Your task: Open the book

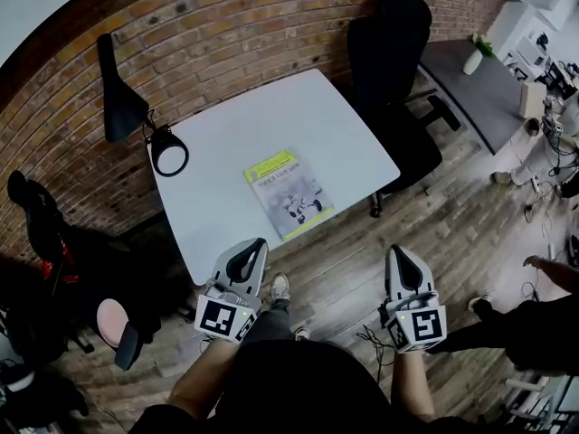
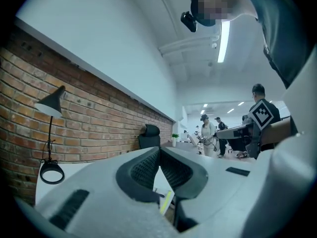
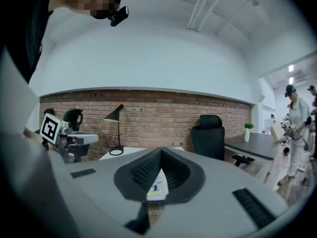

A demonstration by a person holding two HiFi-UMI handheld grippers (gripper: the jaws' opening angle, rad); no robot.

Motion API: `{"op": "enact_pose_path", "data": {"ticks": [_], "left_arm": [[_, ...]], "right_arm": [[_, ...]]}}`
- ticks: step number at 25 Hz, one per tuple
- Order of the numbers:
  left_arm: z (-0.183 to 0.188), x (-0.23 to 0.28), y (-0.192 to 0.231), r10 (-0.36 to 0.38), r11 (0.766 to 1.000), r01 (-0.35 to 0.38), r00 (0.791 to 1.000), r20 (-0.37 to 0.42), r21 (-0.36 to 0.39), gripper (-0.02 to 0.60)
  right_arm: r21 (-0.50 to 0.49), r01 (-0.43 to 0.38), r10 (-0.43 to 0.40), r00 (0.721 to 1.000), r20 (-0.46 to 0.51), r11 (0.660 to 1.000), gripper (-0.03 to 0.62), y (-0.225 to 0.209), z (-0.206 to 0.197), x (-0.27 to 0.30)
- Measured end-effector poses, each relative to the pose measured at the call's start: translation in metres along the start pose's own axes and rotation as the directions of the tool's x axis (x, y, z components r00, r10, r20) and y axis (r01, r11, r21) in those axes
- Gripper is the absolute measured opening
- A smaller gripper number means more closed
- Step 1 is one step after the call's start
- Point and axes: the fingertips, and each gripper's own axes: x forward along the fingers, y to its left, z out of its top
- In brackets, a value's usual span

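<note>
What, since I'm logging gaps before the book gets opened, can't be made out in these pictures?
Book cover print: head view, too small to read.
Book's spine side: head view, too small to tell.
Most of the book: left gripper view, behind the left gripper, jaws shut; only a yellow-green edge shows.
Same in the right gripper view: the right gripper, jaws shut, covers all but a strip.

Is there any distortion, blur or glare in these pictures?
Head view: the wide lens bows the brick wall, corners go black, the book on the table is sharp. Left gripper view: the ceiling light glares. Right gripper view: the right gripper looks soft, the wall curves.
</note>
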Motion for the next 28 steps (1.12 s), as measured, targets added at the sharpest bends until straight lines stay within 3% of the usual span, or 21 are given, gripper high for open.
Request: {"op": "enact_pose_path", "data": {"ticks": [11, 20, 28], "left_arm": [[-0.007, 0.075, 0.071, -0.039, 0.998, 0.04, 0.999, 0.02, -0.052, 0.03], [-0.016, 0.104, 0.056, -0.084, 0.994, 0.083, 0.996, -0.017, -0.075, 0.03], [-0.001, 0.118, 0.053, -0.025, 1.0, 0.024, 0.999, -0.021, -0.012, 0.031]], "right_arm": [[-0.015, 0.008, -0.009, 0.999, -0.035, 1.0, 0.014, -0.004, 0.026, 0.098], [0.004, 0.001, -0.001, 0.999, -0.049, 1.0, 0.014, -0.02, 0.021, 0.119], [0.02, -0.031, 0.031, 0.999, 0.019, 0.999, 0.014, -0.049, 0.039, 0.134]]}}
